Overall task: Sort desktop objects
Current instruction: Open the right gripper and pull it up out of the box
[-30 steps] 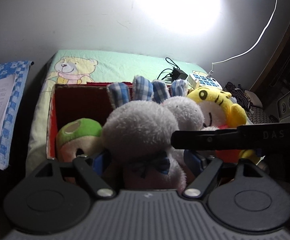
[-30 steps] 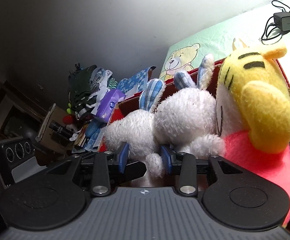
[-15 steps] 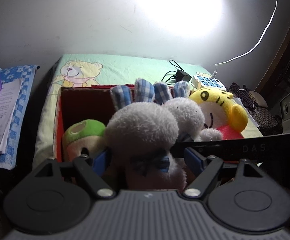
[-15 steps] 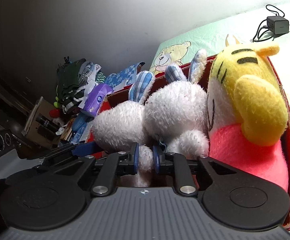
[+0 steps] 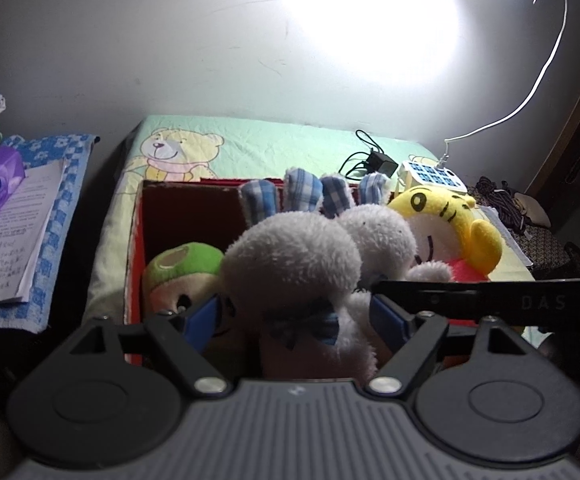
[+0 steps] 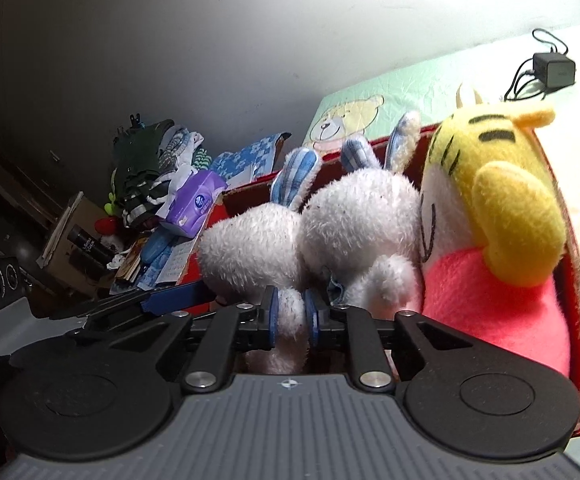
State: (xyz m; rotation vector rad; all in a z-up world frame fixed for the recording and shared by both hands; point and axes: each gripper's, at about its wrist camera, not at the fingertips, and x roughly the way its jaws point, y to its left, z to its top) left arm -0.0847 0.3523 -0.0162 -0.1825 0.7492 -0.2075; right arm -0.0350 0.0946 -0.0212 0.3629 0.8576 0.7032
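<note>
Pads on your right gripper [image 6: 291, 317] are pinched tight on a limb of the near white plush rabbit with blue checked ears [image 6: 249, 248]. Your left gripper [image 5: 298, 316] straddles that rabbit's body, jaws opening, pads not visibly pressing. The rabbit sits in the red cardboard box [image 5: 137, 248], a second white rabbit [image 5: 378, 236] just beside it, a yellow tiger plush [image 5: 446, 228] at the right end, a green-capped plush [image 5: 181, 268] left.
</note>
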